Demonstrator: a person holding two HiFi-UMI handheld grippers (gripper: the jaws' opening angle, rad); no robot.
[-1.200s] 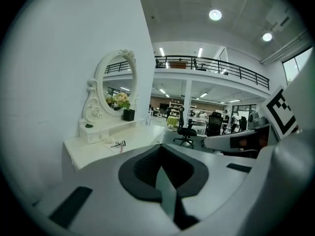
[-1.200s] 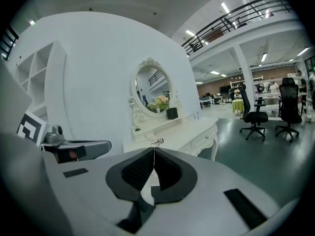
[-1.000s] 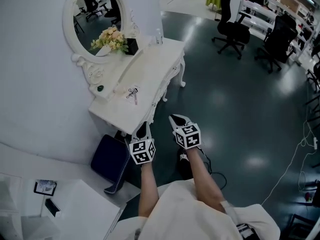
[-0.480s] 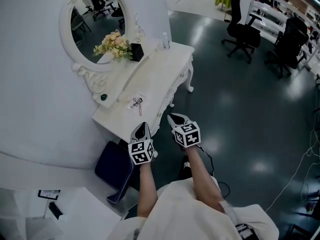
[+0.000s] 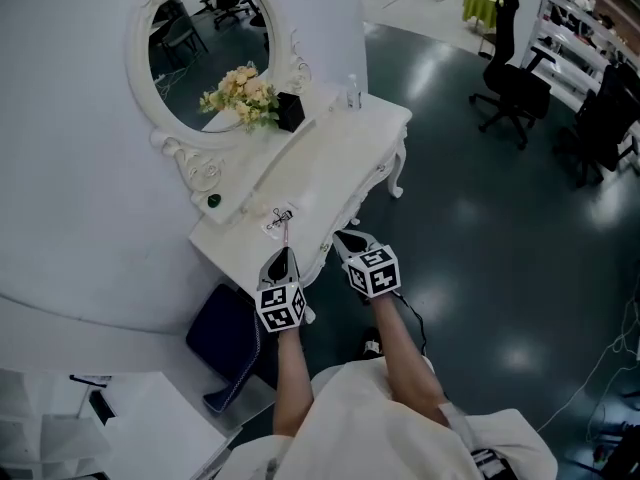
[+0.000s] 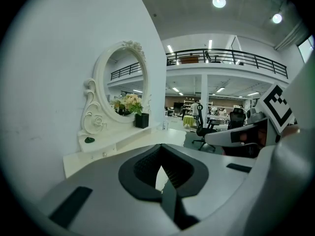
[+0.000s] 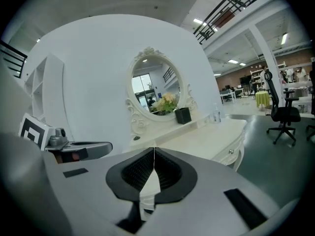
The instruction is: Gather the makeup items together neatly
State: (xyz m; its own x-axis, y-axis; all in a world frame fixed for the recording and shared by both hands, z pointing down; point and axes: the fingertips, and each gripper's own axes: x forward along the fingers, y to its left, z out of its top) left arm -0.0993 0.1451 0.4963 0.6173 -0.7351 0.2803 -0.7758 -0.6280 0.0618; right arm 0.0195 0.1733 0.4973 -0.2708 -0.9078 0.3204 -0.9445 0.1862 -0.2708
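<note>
While both jaw pairs are pressed together on nothing, the left gripper [image 5: 281,261] and right gripper [image 5: 350,240] hang at the near end of the dressing table [image 5: 330,158]. Close beyond the left lie small makeup tools [image 5: 280,218], seen only in the head view. The gripper views show the mirror [image 7: 156,90] and flowers [image 7: 166,102].

Three views, one desk [image 5: 330,156].
My head camera looked steeply down from well back; both cameras behind my jaws faced nearly level, sharing that desk and mirror [image 5: 205,48].
</note>
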